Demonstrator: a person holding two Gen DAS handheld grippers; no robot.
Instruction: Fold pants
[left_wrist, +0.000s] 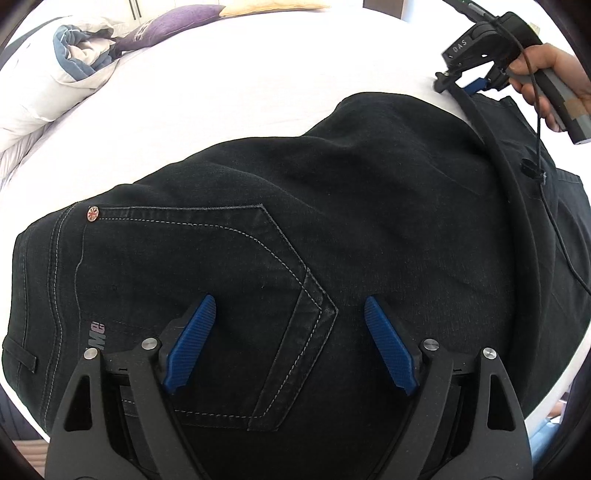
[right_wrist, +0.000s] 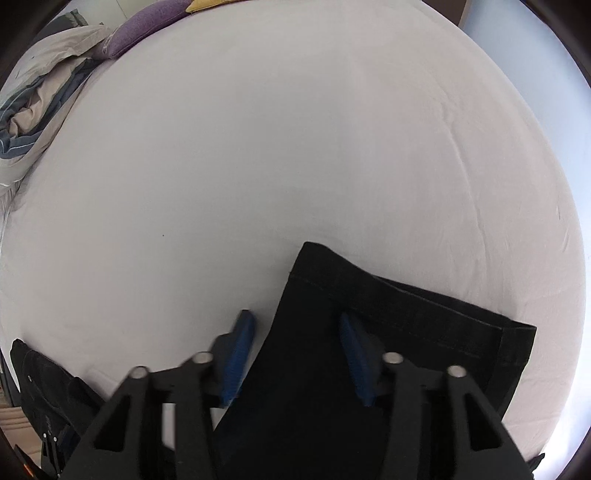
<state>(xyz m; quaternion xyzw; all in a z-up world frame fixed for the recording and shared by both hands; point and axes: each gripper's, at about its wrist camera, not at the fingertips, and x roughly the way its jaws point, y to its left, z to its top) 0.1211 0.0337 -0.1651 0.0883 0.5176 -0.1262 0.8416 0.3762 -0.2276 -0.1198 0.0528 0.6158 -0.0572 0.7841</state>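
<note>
Black jeans (left_wrist: 280, 206) lie flat on the white bed, back pocket (left_wrist: 221, 266) up, waist to the left. My left gripper (left_wrist: 290, 306) is open just above the pocket, holding nothing. In the left wrist view the right gripper (left_wrist: 469, 83) shows at the far leg ends, held by a hand. In the right wrist view my right gripper (right_wrist: 295, 321) is open over the leg hems (right_wrist: 406, 314); one pad is over the sheet, the other over the cloth. The waist end (right_wrist: 44, 380) shows at the lower left there.
A white sheet (right_wrist: 277, 147) covers the bed. A crumpled blue and white duvet (left_wrist: 74, 51) and a purple pillow (left_wrist: 173, 22) lie at the far left. A black cable (left_wrist: 506, 173) runs across the jeans from the right gripper.
</note>
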